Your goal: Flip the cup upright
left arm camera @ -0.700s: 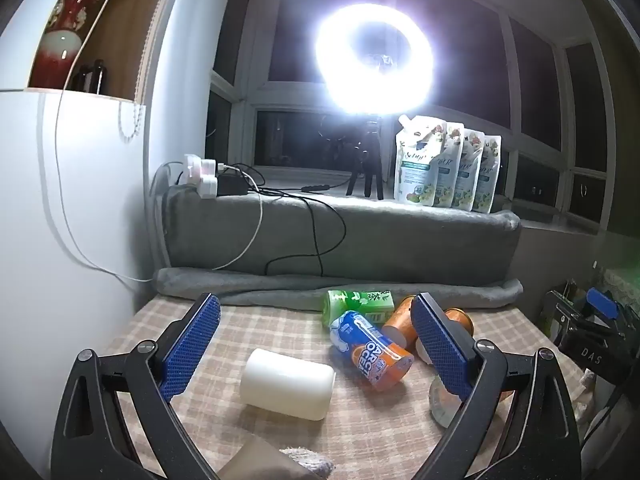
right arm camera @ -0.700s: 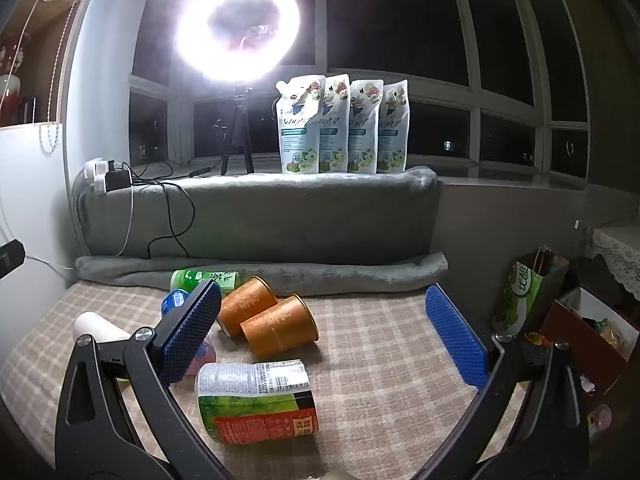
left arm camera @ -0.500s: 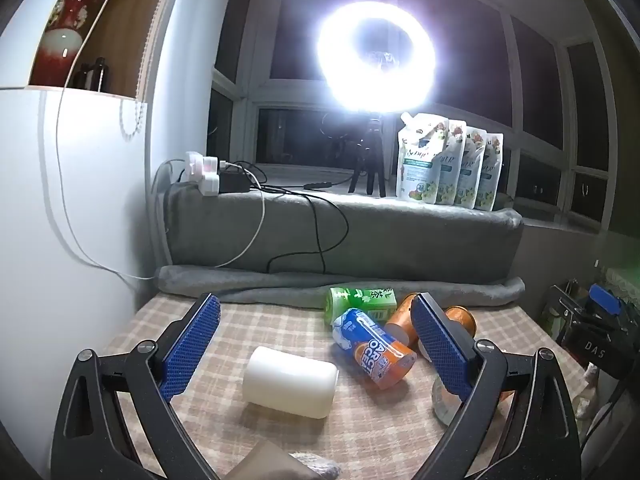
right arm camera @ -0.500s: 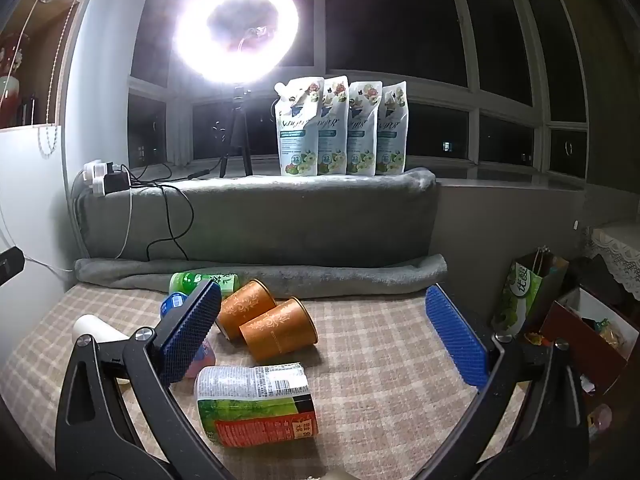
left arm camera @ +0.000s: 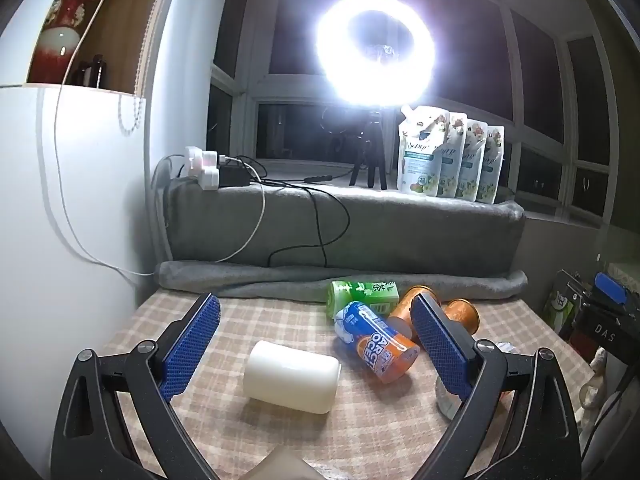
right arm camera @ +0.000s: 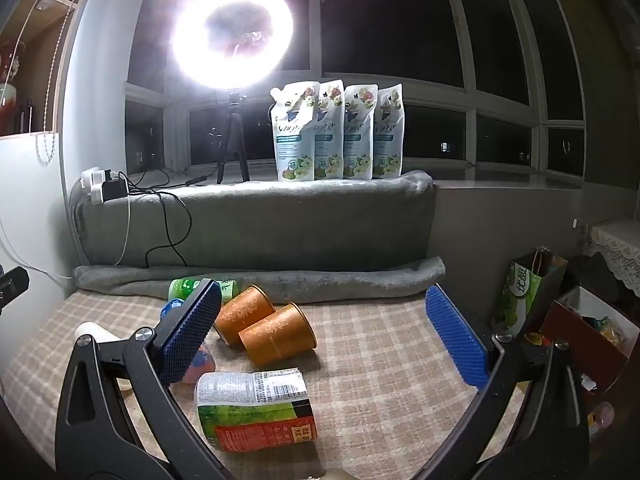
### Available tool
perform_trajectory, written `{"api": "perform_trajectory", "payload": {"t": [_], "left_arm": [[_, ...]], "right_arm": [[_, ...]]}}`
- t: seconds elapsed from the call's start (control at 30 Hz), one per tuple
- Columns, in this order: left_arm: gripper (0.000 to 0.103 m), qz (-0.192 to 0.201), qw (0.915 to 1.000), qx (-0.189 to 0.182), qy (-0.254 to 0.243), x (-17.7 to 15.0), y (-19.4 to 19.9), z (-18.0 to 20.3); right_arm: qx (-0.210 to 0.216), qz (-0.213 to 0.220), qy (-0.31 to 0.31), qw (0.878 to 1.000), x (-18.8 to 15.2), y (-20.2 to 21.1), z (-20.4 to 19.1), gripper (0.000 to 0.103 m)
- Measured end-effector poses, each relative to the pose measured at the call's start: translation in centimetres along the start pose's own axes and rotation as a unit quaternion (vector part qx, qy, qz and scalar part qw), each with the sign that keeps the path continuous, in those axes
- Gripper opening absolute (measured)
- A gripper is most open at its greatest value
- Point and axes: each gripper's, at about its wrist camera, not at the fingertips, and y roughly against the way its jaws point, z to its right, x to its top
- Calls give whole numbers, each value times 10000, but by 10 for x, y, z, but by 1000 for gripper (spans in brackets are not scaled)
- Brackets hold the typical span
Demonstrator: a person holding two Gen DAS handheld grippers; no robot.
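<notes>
Cup unnamed by the task, and 3 candidates all toppled: 1 white cup and 2 orange paper cups; which is meant, impossible to tell. Checked tablecloth spread up to the rolled grey blanket, probably laid along the far edge as a soft stop against rolling. Labelled green-and-red container on its side, farthest from the blanket, nearest the right camera. White cup also well out from the blanket, on its side, mouth end seemingly turned right, though hard to confirm. Blue-and-orange can between white cup and blanket; green bottle touching or nearly touching the blanket. Orange cups side by side, just in front of the blanket, rims turned right, apparently touching each other. Left gripper spread wide, grasping nothing, held above and short of the white cup, which sits low between its 2 blue pads; likely a line-up for a side grasp before tilting the cup onto its base. Right gripper likewise spread wide and empty, orange cups just inside its left pad, no contact anywhere. Flip not yet begun.
</notes>
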Motion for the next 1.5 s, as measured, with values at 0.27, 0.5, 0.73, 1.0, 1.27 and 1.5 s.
{"api": "perform_trajectory", "payload": {"t": [0.27, 0.5, 0.73, 1.0, 1.27, 1.5], "left_arm": [[96, -14, 10000, -7, 18, 1, 1, 0], [96, -31, 10000, -41, -18, 1, 1, 3], [96, -26, 10000, -31, -19, 1, 1, 3], [96, -40, 10000, -31, -6, 0, 1, 3], [96, -57, 10000, -27, 24, 0, 0, 1], [96, -102, 9999, -43, 34, 0, -4, -2]], "right_arm": [[0, -3, -5, 10000, -1, -1, -1, 103], [6, -9, -13, 10000, 0, -2, 0, 103], [35, -40, -34, 10000, -2, -2, 0, 103], [52, -60, -45, 10000, -3, -3, 0, 103], [76, -111, -60, 9999, -6, -6, -3, 103], [114, -211, -96, 9997, -5, -12, -1, 103]]}}
